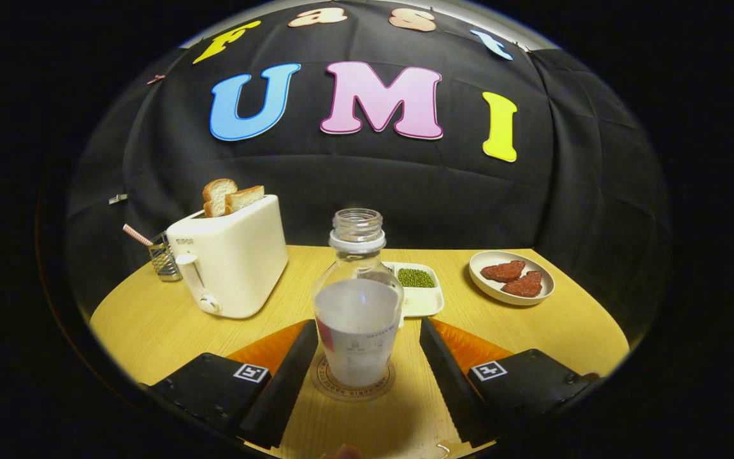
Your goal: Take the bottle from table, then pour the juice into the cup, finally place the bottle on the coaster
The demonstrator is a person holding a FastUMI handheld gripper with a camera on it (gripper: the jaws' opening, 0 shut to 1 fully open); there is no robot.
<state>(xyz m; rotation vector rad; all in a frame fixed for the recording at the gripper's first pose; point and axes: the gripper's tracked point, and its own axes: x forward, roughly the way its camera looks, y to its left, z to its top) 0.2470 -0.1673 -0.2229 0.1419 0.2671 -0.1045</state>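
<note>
Gripper (363,357): fingers spread wide, clear of bottle on both sides.
Bottle (357,306): upright between fingers, on coaster (353,387).

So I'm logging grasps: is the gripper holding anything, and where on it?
Nothing. The gripper is open; the bottle stands on the coaster between its fingers, untouched.

Dim booth, black wall soaks up light. Table (520,325) is evenly lit from above, warm cast, soft short shadows under toaster (230,258) and plate (511,278). Slight glare on bottle (357,299) neck and label. Strong fisheye: table edge bows, fingers (281,382) stretch. Centre sharp, rim soft and darkened. Small wet-looking glint on table near the fingers.
</note>
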